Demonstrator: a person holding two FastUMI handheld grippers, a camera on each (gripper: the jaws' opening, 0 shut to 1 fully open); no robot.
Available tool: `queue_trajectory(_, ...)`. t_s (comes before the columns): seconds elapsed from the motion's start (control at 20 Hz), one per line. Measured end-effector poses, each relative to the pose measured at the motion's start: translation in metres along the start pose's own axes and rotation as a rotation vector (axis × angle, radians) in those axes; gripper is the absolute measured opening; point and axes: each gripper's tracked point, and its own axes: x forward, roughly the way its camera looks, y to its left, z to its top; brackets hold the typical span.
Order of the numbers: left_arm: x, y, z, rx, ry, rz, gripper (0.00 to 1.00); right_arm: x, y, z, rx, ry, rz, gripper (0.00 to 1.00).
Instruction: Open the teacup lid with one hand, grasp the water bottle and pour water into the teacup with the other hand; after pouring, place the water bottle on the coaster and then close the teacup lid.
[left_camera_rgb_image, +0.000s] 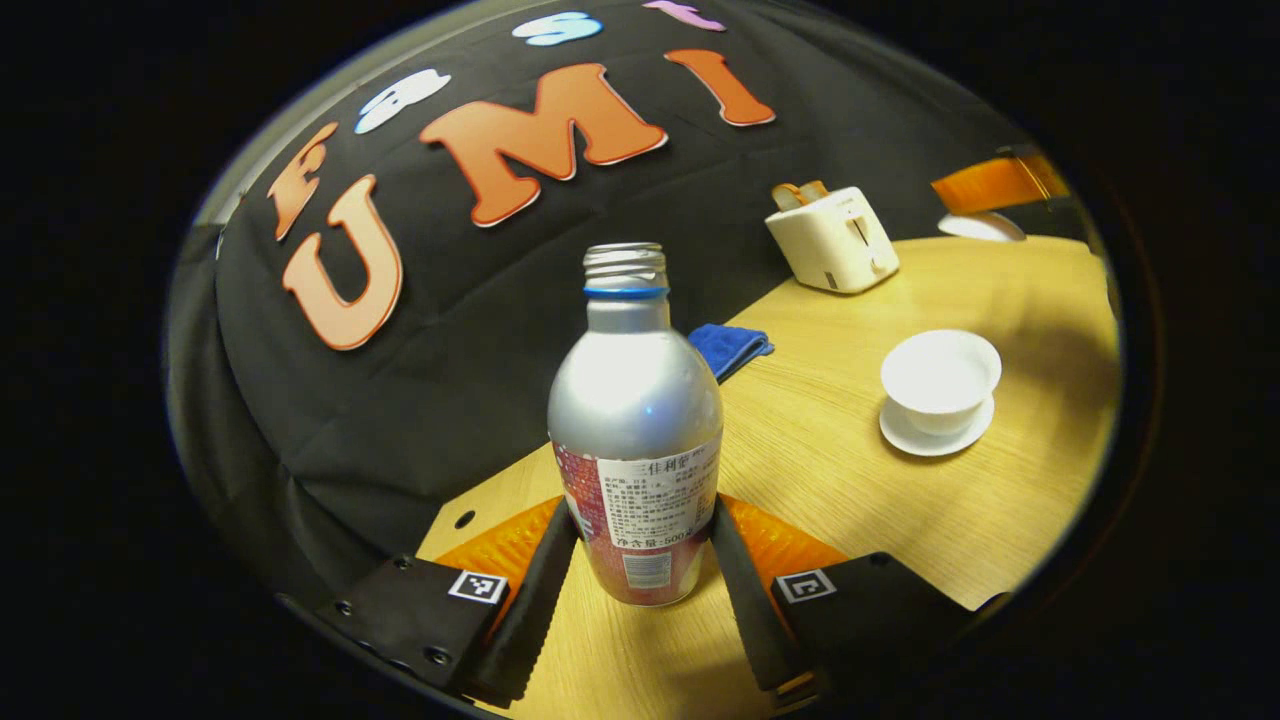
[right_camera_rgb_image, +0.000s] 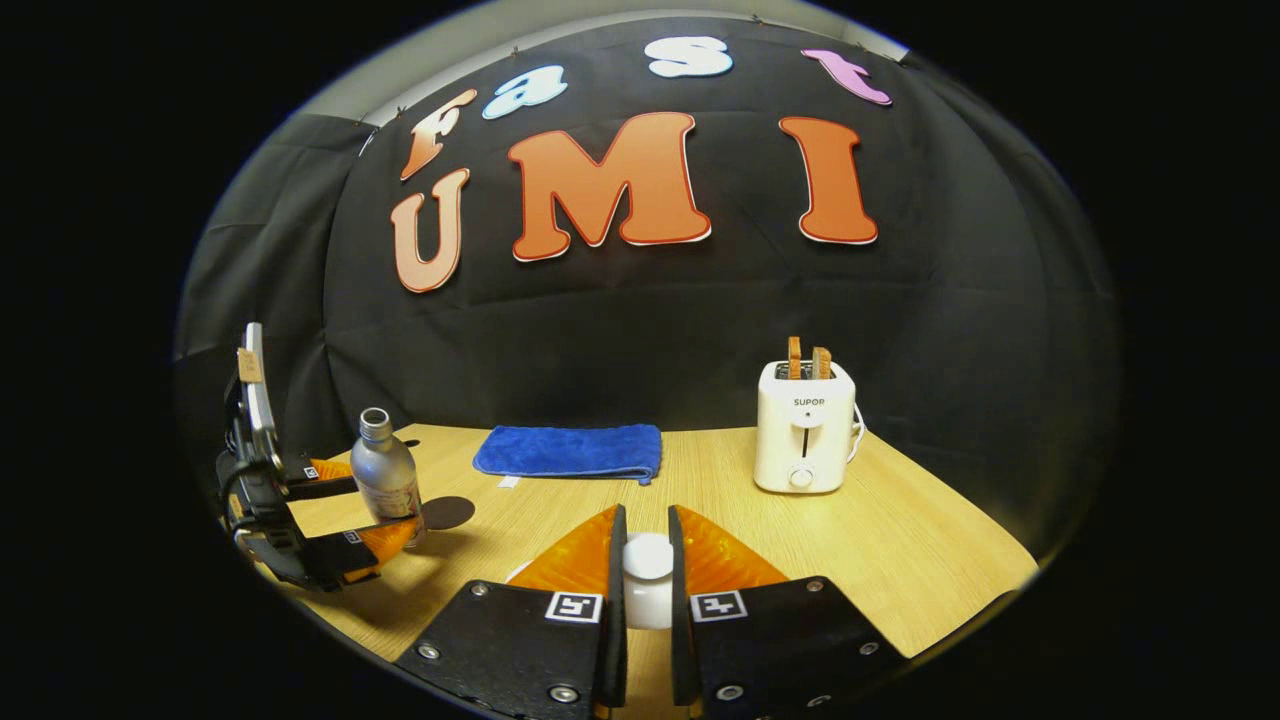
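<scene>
Bottle: the silver aluminium water bottle with a red printed label (left_camera_rgb_image: 636, 430) stands upright near the counter's back left corner, cap off, its threaded neck open.
Left gripper: the left gripper (left_camera_rgb_image: 640, 560) has its jaws on either side of the bottle's lower body, set about as wide as the bottle; they look to be touching its sides, though I cannot tell whether they press firmly.
Cup: the white porcelain teacup (left_camera_rgb_image: 941, 378) sits uncovered on its white saucer (left_camera_rgb_image: 936, 436), well apart from the bottle, to the right in the left gripper view.
Lid: a white rounded knob, probably the teacup lid (right_camera_rgb_image: 648, 575), sits between the narrow jaws of the right gripper (right_camera_rgb_image: 648, 590), which appear to clamp it.
Coaster: a dark round coaster (right_camera_rgb_image: 446, 512) lies flat just beside the bottle.
Step in hand: taking hold of the bottle for the pour, by my reading.
Doing it well: squeeze squarely on the label band, below the shoulder, lift straight up before tilting, and keep the lid held clear of the cup's mouth.
Risk: the smooth metal could slip or twist in a loose grip, spilling from the open neck.
Surroundings: a folded blue cloth (right_camera_rgb_image: 570, 450) and a cream toaster holding two slices (right_camera_rgb_image: 805, 425) stand at the back of the light wooden counter (right_camera_rgb_image: 900, 560).
Hard to make out: the water level inside the bottle, the lid's full shape, and true contact at either pair of jaws.
</scene>
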Motion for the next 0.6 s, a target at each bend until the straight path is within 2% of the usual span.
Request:
queue_trajectory(0.15,0.007,-0.011,-0.002,0.108,0.018,-0.032,0.82,-0.001,-0.004,-0.001,-0.002,-0.001,-0.004,0.18)
queue_trajectory(0.45,0.006,-0.01,0.003,0.359,0.022,-0.025,0.82,-0.004,-0.016,-0.002,0.003,-0.007,-0.012,0.18)
queue_trajectory(0.6,0.006,-0.012,0.005,0.474,0.019,-0.059,0.81,-0.006,-0.023,-0.003,-0.001,-0.007,-0.019,0.18)
